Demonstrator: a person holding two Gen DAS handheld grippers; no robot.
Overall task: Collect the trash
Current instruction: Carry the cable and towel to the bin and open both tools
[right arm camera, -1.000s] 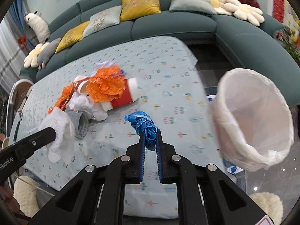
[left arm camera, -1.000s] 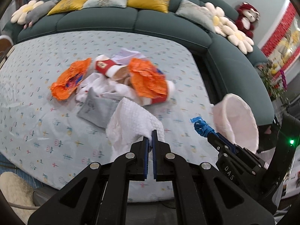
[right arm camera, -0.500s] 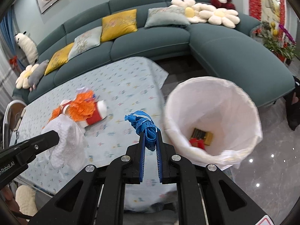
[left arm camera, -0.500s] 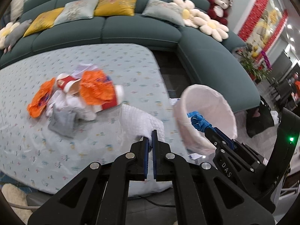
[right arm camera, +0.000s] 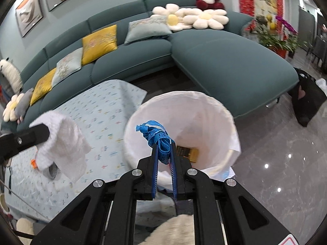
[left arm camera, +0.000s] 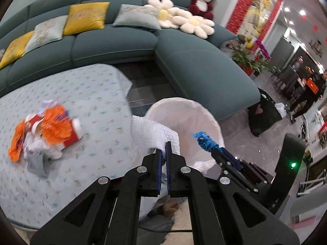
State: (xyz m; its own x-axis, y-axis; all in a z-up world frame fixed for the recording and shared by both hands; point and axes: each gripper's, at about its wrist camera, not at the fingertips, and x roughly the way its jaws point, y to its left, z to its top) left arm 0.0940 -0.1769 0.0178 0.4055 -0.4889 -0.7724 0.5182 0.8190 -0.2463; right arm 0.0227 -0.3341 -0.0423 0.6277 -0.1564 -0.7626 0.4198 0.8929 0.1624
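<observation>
My left gripper [left arm camera: 163, 147] is shut on a white quilted cloth [left arm camera: 151, 132], held at the near-left rim of the white-lined trash bin [left arm camera: 204, 118]. The cloth also shows in the right wrist view [right arm camera: 65, 140]. My right gripper [right arm camera: 163, 151] is shut on a bunched blue tape measure [right arm camera: 156, 134] and holds it above the open bin [right arm camera: 222, 122]. The tape measure also shows in the left wrist view [left arm camera: 204, 140]. A dark packet [right arm camera: 187, 152] lies in the bin's bottom.
A pile of orange wrappers, a red cup and grey and white cloths [left arm camera: 45, 130] lies on the patterned table [left arm camera: 92, 94] at left. A teal sofa [right arm camera: 224, 61] curves behind the table and bin. A black bag [right arm camera: 306, 100] stands on the tiled floor at right.
Both grippers have swung right from over the table to the bin, carrying the cloth and the tape measure. The bin now sits directly ahead and closer.
</observation>
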